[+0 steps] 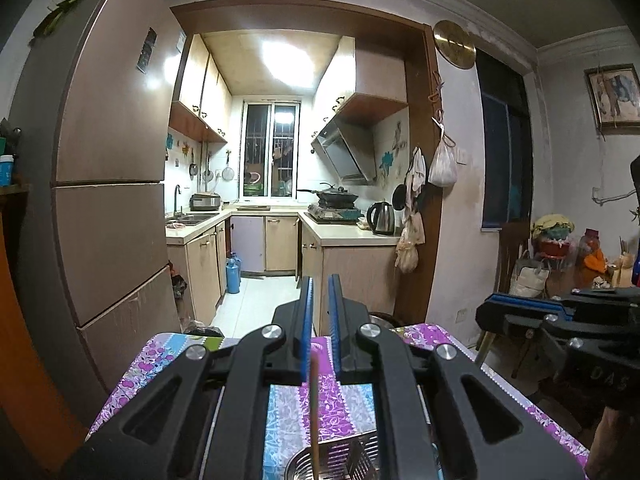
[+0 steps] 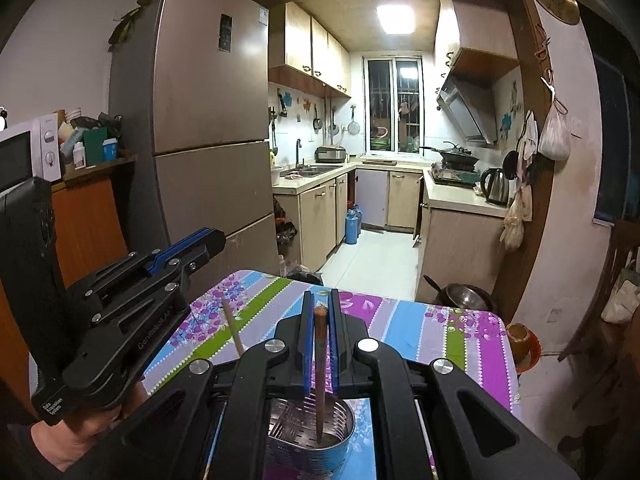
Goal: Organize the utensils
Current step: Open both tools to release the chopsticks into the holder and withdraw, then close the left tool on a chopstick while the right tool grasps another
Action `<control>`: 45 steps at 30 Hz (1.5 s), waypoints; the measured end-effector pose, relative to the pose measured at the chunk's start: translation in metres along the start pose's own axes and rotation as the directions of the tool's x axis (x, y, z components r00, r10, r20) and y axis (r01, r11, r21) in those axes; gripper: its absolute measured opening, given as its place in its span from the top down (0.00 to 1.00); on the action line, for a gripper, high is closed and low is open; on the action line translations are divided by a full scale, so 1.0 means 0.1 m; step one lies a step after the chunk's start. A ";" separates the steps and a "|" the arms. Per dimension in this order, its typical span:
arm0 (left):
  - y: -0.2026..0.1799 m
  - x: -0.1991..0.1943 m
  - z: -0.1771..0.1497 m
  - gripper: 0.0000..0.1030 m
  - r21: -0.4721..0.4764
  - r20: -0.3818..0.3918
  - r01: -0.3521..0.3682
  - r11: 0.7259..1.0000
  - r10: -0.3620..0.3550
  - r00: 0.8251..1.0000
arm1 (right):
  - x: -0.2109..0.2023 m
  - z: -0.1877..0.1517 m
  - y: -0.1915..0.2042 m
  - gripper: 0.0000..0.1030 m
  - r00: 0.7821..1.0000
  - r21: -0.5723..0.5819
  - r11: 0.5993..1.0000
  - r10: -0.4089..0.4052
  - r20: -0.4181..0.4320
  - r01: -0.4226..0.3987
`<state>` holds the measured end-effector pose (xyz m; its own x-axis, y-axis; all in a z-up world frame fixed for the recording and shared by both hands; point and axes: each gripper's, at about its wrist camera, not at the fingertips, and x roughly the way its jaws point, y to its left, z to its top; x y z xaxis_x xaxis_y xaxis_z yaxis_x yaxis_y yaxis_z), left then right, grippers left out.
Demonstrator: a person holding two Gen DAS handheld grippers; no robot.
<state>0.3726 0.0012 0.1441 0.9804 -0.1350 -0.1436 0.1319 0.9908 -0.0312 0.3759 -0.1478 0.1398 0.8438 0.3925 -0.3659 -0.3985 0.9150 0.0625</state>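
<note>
A round metal utensil holder (image 2: pixel 312 436) with a blue outside and a slotted divider stands on the flowered tablecloth (image 2: pixel 420 328). My right gripper (image 2: pixel 320 294) is above it, shut on a dark brown chopstick (image 2: pixel 320 360) that hangs upright with its tip inside the holder. My left gripper (image 1: pixel 322 280) hovers level over the holder (image 1: pixel 340 460), jaws a narrow gap apart. A pale chopstick (image 1: pixel 315 408) stands in the holder below that gap. In the right wrist view this pale chopstick (image 2: pixel 233 330) leans free, its top just under the left gripper (image 2: pixel 214 236). The right gripper (image 1: pixel 492 304) shows at the right edge.
A tall fridge (image 2: pixel 208 120) stands left of the table, and the kitchen doorway lies straight beyond the table's far edge. A steel pot (image 2: pixel 468 296) and an orange bowl (image 2: pixel 524 344) sit low past the table's right corner. A chair (image 2: pixel 616 280) is at the right.
</note>
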 end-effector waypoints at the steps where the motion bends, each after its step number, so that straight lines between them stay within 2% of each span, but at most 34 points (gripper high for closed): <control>1: 0.01 -0.01 0.00 0.87 0.000 0.000 -0.002 1.000 0.002 1.000 | 0.01 -0.01 0.00 0.92 1.000 0.000 1.000 0.000 -0.001 0.000; 3: 0.02 -0.02 0.01 0.74 -0.001 0.005 -0.009 1.000 0.009 1.000 | 0.01 -0.03 0.01 0.92 1.000 0.003 1.000 0.004 -0.002 -0.004; 8: 0.00 -0.05 0.03 0.67 0.005 0.010 -0.012 1.000 0.012 1.000 | -0.08 -0.04 -0.01 0.92 1.000 0.009 1.000 0.005 0.019 -0.006; 10: 0.00 -0.12 0.03 0.61 0.006 0.012 -0.016 1.000 0.016 1.000 | -0.18 -0.03 -0.03 0.88 0.999 0.018 1.000 0.005 0.036 -0.005; 11: 0.00 -0.15 0.03 0.57 0.005 0.010 -0.020 1.000 0.020 1.000 | -0.23 -0.03 -0.04 0.81 0.999 0.022 1.000 0.003 0.045 -0.004; 12: 0.01 -0.22 0.03 0.54 0.004 0.010 -0.025 1.000 0.025 1.000 | -0.29 -0.04 -0.05 0.75 0.998 0.028 1.000 0.003 0.057 -0.004; 16: 0.01 -0.66 -0.08 0.48 0.024 0.013 -0.018 1.000 0.018 1.000 | -0.74 -0.24 -0.04 0.74 0.994 0.041 0.999 0.021 0.108 -0.025; 18: 0.03 -1.00 -0.21 0.43 0.046 0.022 0.000 0.999 -0.001 1.000 | -1.06 -0.48 0.01 0.73 0.990 0.024 0.999 0.033 0.137 -0.037; 22: 0.07 -1.76 -0.75 0.42 0.097 -0.005 0.034 0.995 -0.034 0.999 | -1.59 -1.12 0.10 0.71 0.985 0.024 0.999 0.040 0.167 -0.045; 24: 0.11 -2.04 -1.11 0.42 0.076 -0.071 0.053 0.996 -0.047 0.996 | -1.79 -1.47 0.17 0.71 0.986 0.029 0.999 0.036 0.164 -0.041; 26: 0.09 -2.30 -1.58 0.42 0.061 -0.162 0.077 0.995 -0.067 0.985 | -1.96 -1.84 0.24 0.71 0.988 0.051 0.997 0.042 0.149 -0.050; 28: 0.03 -2.45 -1.93 0.42 0.092 -0.215 0.064 0.994 -0.043 0.976 | -2.06 -2.16 0.32 0.71 0.991 0.073 0.996 0.034 0.132 -0.044; 30: 0.00 -2.59 -2.27 0.42 0.058 -0.282 0.074 0.996 -0.055 0.958 | -2.11 -2.46 0.37 0.71 0.994 0.120 0.991 0.040 0.104 -0.052; 31: -0.02 -2.62 -2.36 0.43 0.061 -0.291 0.065 0.996 -0.045 0.956 | -2.11 -2.55 0.39 0.71 0.995 0.135 0.989 0.048 0.091 -0.060; 33: -0.05 -2.65 -2.54 0.50 0.060 -0.314 0.053 0.997 -0.032 0.949 | -2.13 -2.71 0.46 0.71 0.996 0.136 0.989 0.043 0.074 -0.053; 38: -0.04 -2.63 -2.76 0.62 0.065 -0.315 0.020 0.998 0.002 0.949 | -2.22 -2.99 0.63 0.71 0.997 0.095 0.995 0.004 0.076 -0.011; 41: -0.13 -2.65 -2.82 0.66 0.080 -0.302 0.019 0.997 0.006 0.953 | -2.26 -3.19 0.69 0.71 0.997 0.082 0.997 -0.012 0.072 0.006; 45: -0.26 -2.64 -2.88 0.66 0.113 -0.290 0.033 0.993 0.001 0.957 | -2.23 -3.44 0.71 0.71 1.000 0.083 0.997 -0.004 0.024 0.002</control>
<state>0.0679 0.0074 -0.1021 0.8960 -0.1314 -0.4242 0.1799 0.9807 0.0762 0.0363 -0.2025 -0.0937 0.8536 0.3910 -0.3442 -0.3657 0.9204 0.1384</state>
